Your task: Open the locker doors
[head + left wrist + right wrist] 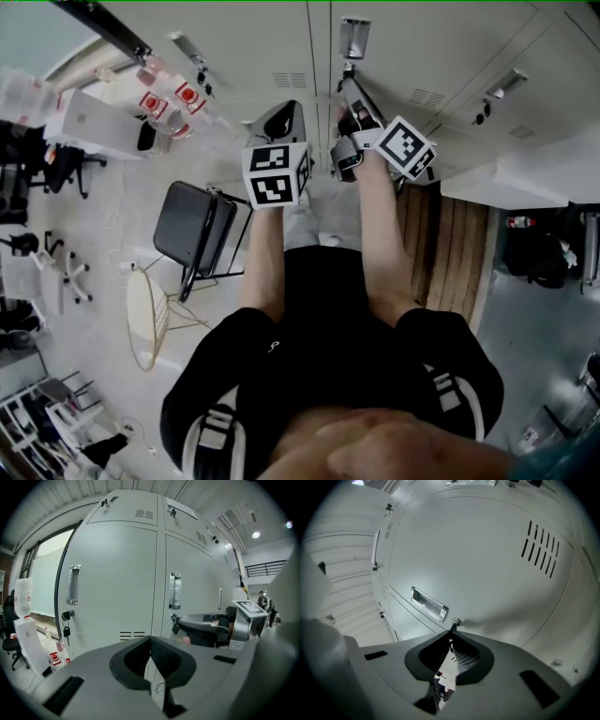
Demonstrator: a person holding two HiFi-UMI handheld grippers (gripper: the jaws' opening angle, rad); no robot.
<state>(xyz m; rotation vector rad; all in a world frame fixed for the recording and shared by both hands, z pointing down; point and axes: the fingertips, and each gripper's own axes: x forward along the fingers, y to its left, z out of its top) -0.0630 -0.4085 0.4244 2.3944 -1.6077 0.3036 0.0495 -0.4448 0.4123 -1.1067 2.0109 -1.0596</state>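
Locker doors [115, 578] fill the wall ahead of you, and every one in sight sits flush and shut. None of the opening itself is done yet.

In the left gripper view two tall doors stand side by side. The one at that picture's left has a bunch of keys [66, 624] hanging from its lock, under its recessed handle. The door beside it [201, 588] is the one you are working on.

Your left gripper [151, 641] hangs back from the doors. Its tongs are pressed together with nothing between them, so it plays no part at the moment.

Your right gripper [452, 632] is up against the working door, just below the recessed handle [429, 603]. Its tongs are pinched on the key [452, 626] that sits in the lock [455, 620]. A small white tag [447, 670] dangles from the key in the hollow between the jaws.

You look to be at the unlocking step on the first door, very early in the task. I cannot tell from these views whether the lock has already let go. What remains is to finish the turn if needed, hook the handle and swing the door out. Then do the same on the neighbouring door, and on any others that are to be opened.
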